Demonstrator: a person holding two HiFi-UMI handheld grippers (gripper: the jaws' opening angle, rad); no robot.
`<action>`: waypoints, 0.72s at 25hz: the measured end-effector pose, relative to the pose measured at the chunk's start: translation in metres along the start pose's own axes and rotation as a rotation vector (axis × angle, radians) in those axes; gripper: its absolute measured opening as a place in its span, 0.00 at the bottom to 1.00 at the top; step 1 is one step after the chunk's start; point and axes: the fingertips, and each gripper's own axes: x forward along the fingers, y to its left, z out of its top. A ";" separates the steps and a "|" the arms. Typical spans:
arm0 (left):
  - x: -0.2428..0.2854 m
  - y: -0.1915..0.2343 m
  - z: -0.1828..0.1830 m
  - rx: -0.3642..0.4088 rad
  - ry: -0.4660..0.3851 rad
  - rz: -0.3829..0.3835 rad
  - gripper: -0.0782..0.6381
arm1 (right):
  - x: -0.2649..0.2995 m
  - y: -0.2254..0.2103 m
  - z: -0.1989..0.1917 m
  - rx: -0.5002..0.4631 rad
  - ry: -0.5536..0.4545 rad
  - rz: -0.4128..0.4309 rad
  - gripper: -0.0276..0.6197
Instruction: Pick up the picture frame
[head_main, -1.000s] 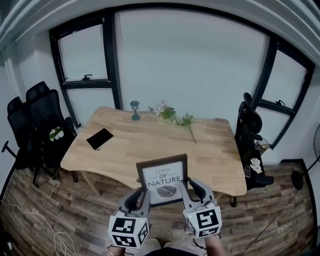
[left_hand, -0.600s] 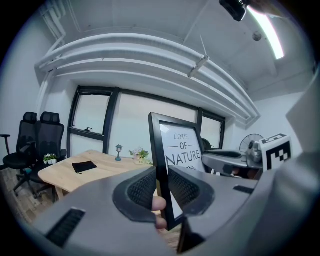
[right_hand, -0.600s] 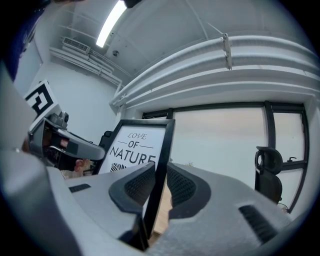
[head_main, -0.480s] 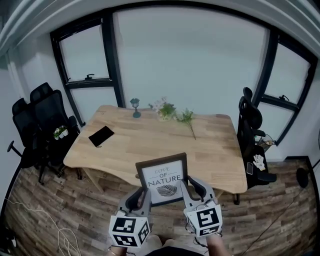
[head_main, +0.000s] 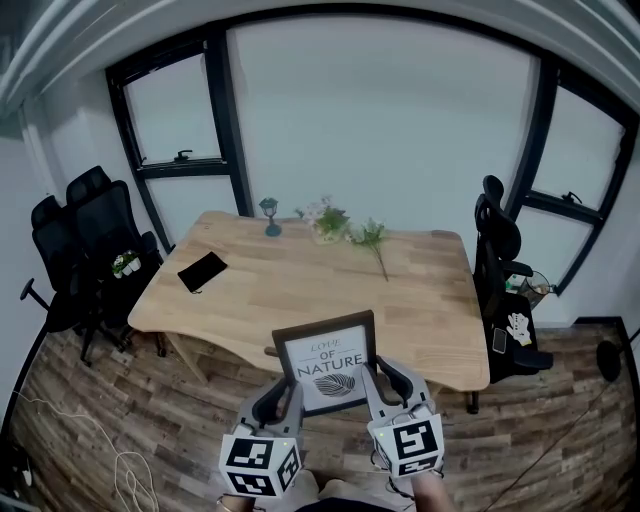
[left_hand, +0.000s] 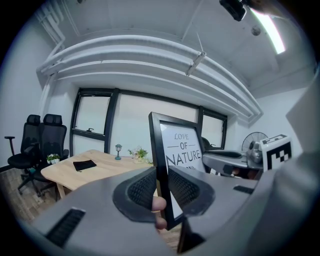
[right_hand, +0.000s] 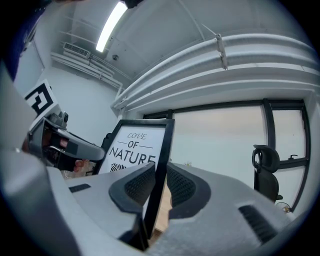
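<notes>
Showing, head view: picture frame (head_main: 327, 362), dark moulding, white print reading "LOVE OF NATURE" over a leaf motif, held upright in the air, overlapping the near edge of the table (head_main: 300, 290) in this view
- left gripper (head_main: 283, 392): clamped on the frame's left side, marker cube towards the camera
- right gripper (head_main: 380, 378): clamped on the frame's right side, marker cube likewise
- table: light wood, rounded corners
- flat black case (head_main: 201, 272): lying on the table's left part
- small teal lamp-shaped ornament (head_main: 270, 215): standing at the far edge
- flower sprigs (head_main: 330, 222): lying just right of the ornament, one long stem reaching towards the table's middle
- black office chairs (head_main: 90, 240): two, left of the table, a small potted plant (head_main: 125, 264) on one seat
- further black chair (head_main: 500, 260): at the table's right end
- wood-plank floor (head_main: 150, 420), with a white cable (head_main: 120, 470) lying on it at lower left

Left gripper view: both ribbed pads pressed on the frame's left edge, frame seen edge-on with the print facing right; a fingertip (left_hand: 159, 204) shows behind the frame between the pads; the table, case, ornament and chairs lie beyond at left

Right gripper view: both pads closed on the frame's right edge, print facing left; the left gripper shows at far left, a black chair at right
</notes>
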 end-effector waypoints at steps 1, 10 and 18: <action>0.000 -0.003 -0.001 0.000 0.002 0.002 0.20 | -0.001 -0.002 -0.001 -0.003 -0.002 0.001 0.15; 0.001 -0.012 -0.003 0.006 0.012 0.008 0.20 | -0.007 -0.009 -0.004 -0.010 -0.006 0.005 0.15; 0.003 -0.011 -0.002 0.016 0.028 -0.011 0.20 | -0.005 -0.010 -0.004 -0.020 -0.005 -0.010 0.15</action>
